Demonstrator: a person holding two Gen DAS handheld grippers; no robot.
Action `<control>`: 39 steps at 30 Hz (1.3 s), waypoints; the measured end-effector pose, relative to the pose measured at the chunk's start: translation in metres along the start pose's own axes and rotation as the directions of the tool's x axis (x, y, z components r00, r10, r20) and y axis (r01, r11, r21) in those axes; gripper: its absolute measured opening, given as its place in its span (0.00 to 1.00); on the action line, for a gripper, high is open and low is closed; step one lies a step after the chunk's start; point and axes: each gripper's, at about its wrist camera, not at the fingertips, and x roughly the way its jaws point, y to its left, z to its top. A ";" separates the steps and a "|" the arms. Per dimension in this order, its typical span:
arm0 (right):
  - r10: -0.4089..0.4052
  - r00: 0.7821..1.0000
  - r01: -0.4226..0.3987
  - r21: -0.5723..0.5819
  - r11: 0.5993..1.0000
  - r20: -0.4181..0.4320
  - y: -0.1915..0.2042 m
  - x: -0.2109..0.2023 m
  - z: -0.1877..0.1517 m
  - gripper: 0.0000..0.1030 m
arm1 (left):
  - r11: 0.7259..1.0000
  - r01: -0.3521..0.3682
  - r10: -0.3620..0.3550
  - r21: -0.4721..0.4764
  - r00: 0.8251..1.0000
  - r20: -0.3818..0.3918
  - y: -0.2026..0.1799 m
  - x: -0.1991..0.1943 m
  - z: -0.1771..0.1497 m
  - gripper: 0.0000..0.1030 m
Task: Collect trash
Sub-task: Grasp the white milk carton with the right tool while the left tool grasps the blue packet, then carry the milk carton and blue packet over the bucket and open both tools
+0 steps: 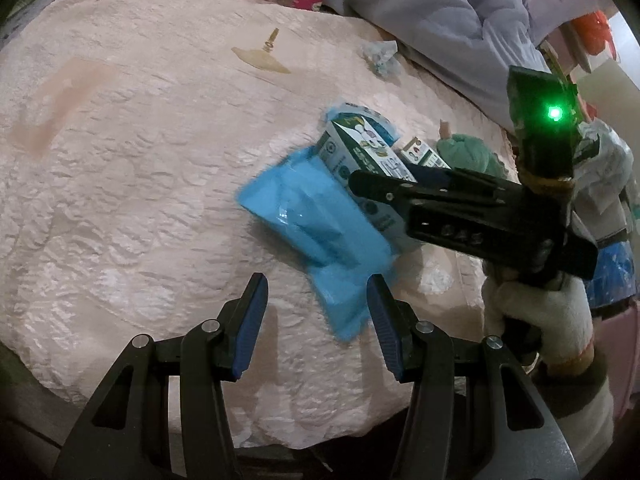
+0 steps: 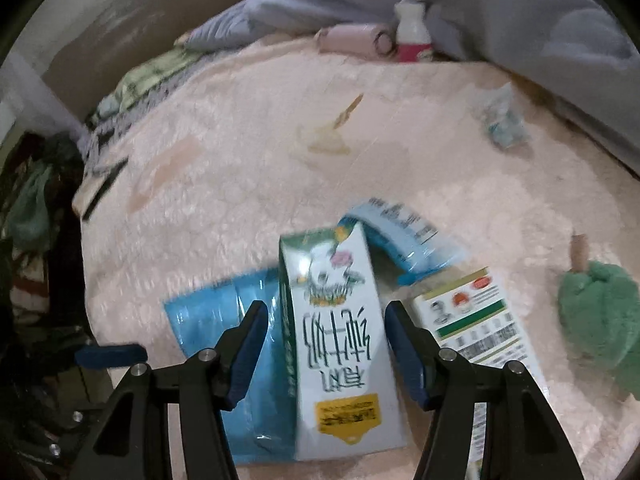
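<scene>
One white-and-green milk carton (image 2: 340,336) is straddled, ungripped, by the parted right gripper (image 2: 326,354); beneath it, one blue plastic pouch (image 1: 316,220). The left gripper (image 1: 316,328) is held open, empty.

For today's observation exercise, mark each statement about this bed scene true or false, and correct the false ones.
1. A milk carton lies between the right tongs' fingers. True.
2. The left tongs grip the blue packet. False: they stand open with nothing held; only the packet's corner lies between them.
3. The carton lies partly on the blue packet. True.
4. The bedspread is dark green. False: it is pale pink.
5. A pink-and-white bottle stands by the grey duvet. True.
</scene>
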 end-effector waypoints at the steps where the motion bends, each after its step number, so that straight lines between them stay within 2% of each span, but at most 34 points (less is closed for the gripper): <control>1: -0.016 1.000 0.016 -0.010 1.000 -0.007 0.002 0.002 -0.002 0.50 | 1.000 -0.003 0.003 0.005 1.000 0.000 0.000 0.001 0.000 0.48; 3: -0.051 0.999 0.051 -0.005 0.999 -0.011 0.000 0.001 -0.004 0.50 | 1.000 -0.011 0.011 0.005 1.000 0.004 0.000 0.002 0.000 0.48; 9: -0.100 0.995 0.100 0.105 0.989 -0.005 -0.036 -0.023 -0.021 0.50 | 0.998 -0.016 0.018 -0.062 0.999 0.034 0.002 0.013 0.010 0.50; 10: -0.098 0.995 0.098 0.123 0.988 -0.001 -0.043 -0.027 -0.026 0.50 | 0.997 -0.014 0.017 -0.079 0.999 0.041 0.002 0.017 0.012 0.53; 16: -0.083 0.996 0.081 0.132 0.988 0.011 -0.045 -0.035 -0.039 0.50 | 0.991 -0.038 0.044 -0.130 0.998 0.045 -0.007 0.048 0.026 0.54; 21: -0.067 0.997 0.063 0.135 0.989 0.026 -0.049 -0.036 -0.044 0.50 | 0.992 -0.062 0.069 -0.110 0.996 0.059 -0.021 0.061 0.034 0.54; 26: -0.070 0.996 0.060 0.156 0.986 0.058 -0.051 -0.045 -0.051 0.50 | 0.998 -0.057 0.059 -0.034 0.996 0.072 -0.026 0.060 0.029 0.43; 31: -0.069 0.993 0.052 0.163 0.985 0.096 -0.049 -0.068 -0.066 0.50 | 0.999 -0.033 0.033 -0.002 0.995 0.092 -0.031 0.041 0.024 0.41; 39: -0.085 0.983 0.056 0.176 0.983 0.163 -0.038 -0.112 -0.093 0.50 | 0.993 -0.011 -0.004 0.116 0.991 0.133 -0.079 0.013 0.016 0.41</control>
